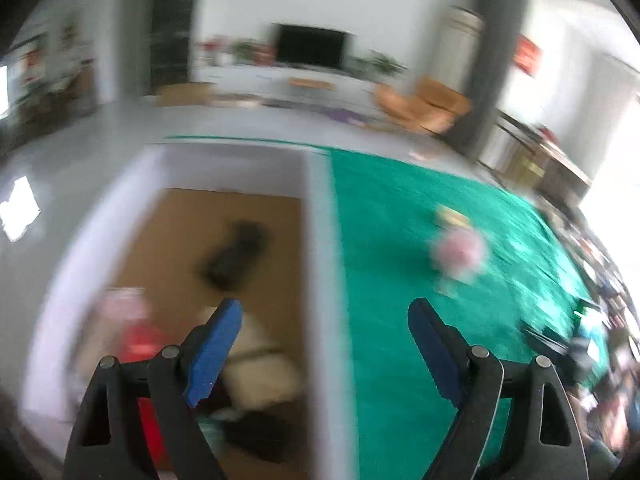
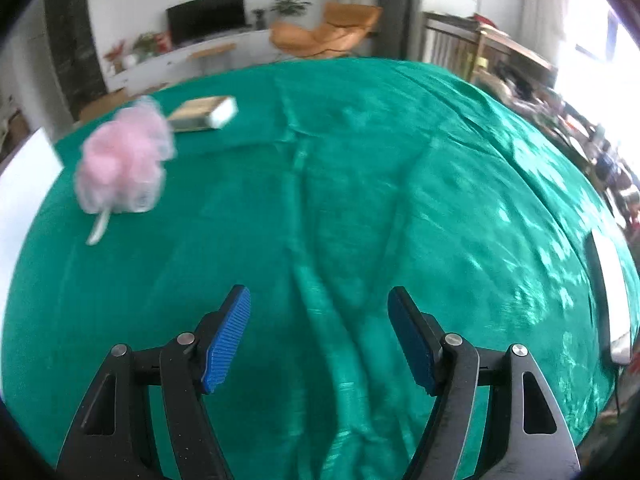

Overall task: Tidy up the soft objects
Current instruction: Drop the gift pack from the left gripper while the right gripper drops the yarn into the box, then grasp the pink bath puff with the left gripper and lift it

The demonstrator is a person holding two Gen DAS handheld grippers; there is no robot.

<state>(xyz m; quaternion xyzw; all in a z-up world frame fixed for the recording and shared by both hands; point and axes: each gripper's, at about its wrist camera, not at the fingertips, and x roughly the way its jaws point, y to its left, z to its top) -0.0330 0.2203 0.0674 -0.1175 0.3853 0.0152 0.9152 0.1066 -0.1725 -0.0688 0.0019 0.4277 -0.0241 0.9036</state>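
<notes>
A pink mesh bath pouf (image 2: 124, 164) lies on the green cloth (image 2: 360, 200) at the far left, a yellow and white sponge (image 2: 204, 113) just behind it. Both show blurred in the left wrist view, the pouf (image 1: 460, 254) and the sponge (image 1: 450, 216). My right gripper (image 2: 319, 312) is open and empty above the cloth, well right of and nearer than the pouf. My left gripper (image 1: 325, 320) is open and empty over the right wall of a white box (image 1: 320, 240) that holds a dark item (image 1: 236, 258), a cream item (image 1: 256, 356) and pink and red items (image 1: 132, 328).
The box has a brown cardboard floor (image 1: 180, 232) and stands left of the cloth. A white flat object (image 2: 612, 300) lies at the cloth's right edge. Behind are a TV (image 2: 206, 14), an orange chair (image 2: 328, 32) and cluttered shelves (image 2: 520, 72).
</notes>
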